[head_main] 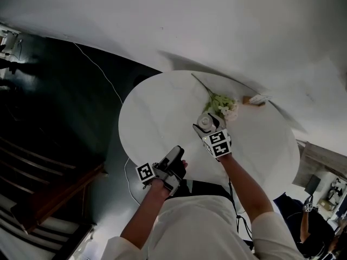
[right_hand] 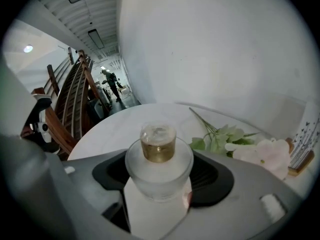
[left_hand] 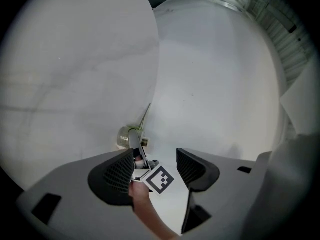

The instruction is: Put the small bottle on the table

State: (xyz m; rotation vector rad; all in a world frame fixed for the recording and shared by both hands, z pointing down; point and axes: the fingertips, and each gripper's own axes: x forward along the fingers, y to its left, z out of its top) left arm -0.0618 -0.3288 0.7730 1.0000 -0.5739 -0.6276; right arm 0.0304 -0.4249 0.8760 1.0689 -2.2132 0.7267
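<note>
Frosted-glass small bottle (right_hand: 159, 156), gold-capped, upright and clamped between the jaws of the right gripper (head_main: 209, 128), forearm stretched out over the round white table (head_main: 157, 118), just beside a pale flower sprig (head_main: 222, 106). Nearer the body, left gripper (head_main: 174, 155) at the table's edge, jaws wide apart on nothing.

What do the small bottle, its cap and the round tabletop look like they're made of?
Small bottle: likely frosted glass, translucent and cloudy white. Cap: shiny gold band, probably metal or metallised plastic, with a clear top. Table: smooth white, faint grey veins suggest marble or an imitation.
</note>
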